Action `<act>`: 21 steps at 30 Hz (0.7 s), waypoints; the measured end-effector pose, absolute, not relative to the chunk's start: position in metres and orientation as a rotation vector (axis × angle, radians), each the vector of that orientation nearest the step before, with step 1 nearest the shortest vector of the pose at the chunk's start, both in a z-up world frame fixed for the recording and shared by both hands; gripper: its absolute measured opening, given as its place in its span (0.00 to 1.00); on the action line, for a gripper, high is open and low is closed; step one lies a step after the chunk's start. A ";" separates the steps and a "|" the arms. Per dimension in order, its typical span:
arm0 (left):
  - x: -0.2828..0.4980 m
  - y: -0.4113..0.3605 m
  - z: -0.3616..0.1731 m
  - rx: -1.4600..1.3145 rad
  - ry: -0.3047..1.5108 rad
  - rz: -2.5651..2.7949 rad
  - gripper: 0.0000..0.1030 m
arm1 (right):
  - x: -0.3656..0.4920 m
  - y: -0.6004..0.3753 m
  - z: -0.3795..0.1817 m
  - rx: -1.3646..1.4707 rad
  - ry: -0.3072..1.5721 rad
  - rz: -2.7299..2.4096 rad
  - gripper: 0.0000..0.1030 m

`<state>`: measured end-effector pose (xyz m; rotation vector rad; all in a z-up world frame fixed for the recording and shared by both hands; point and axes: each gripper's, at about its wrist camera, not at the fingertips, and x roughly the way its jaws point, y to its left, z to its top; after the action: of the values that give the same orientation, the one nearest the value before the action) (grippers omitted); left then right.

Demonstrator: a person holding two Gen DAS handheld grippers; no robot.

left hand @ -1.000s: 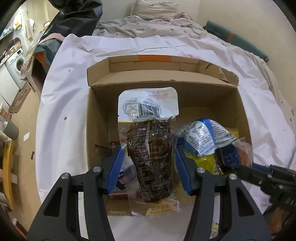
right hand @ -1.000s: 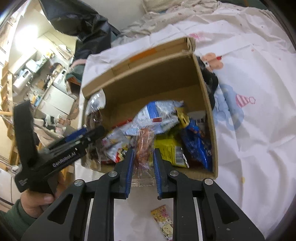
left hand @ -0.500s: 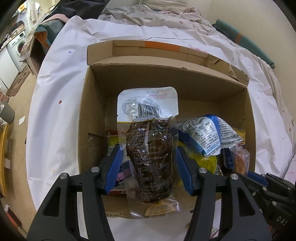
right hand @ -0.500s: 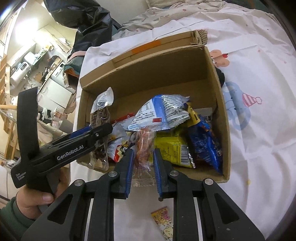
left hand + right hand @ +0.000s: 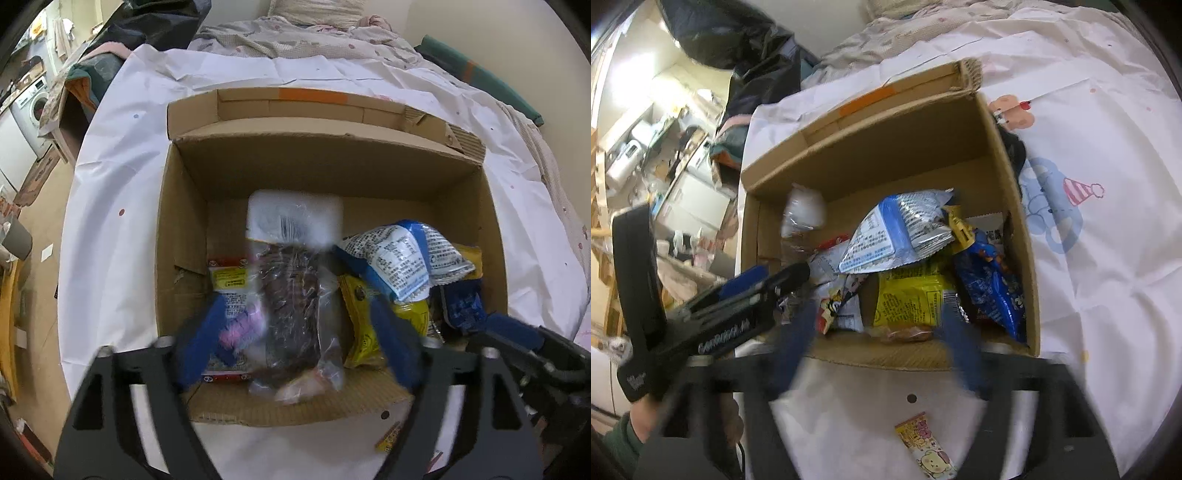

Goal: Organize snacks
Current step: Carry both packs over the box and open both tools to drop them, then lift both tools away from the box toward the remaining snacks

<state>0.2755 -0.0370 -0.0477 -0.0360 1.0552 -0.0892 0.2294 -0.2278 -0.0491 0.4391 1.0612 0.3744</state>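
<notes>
Left wrist view: the left gripper (image 5: 295, 343) is seen with its fingers spread wide and blurred, and a clear pouch of dark snack (image 5: 291, 295) lies loose between them, inside the cardboard box (image 5: 325, 158) toward its 7 o'clock corner. The release step is judged to be in hand.

Right wrist view: the right gripper (image 5: 882, 343) is likewise parted, with an orange snack packet (image 5: 905, 334) lying just inside the near wall. A small cartoon-printed packet (image 5: 929, 448) lies outside on the white sheet (image 5: 1108, 258) at 6 o'clock; picking it up is probably called for next.
</notes>
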 end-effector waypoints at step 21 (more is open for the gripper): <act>0.253 -0.031 -0.033 -0.009 0.995 -0.091 0.87 | 0.223 -0.241 -0.046 0.444 1.065 0.359 0.79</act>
<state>0.2533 -0.0307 -0.0326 -0.0093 0.9952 -0.0913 0.2234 -0.2412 -0.0455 0.4437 1.0648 0.3593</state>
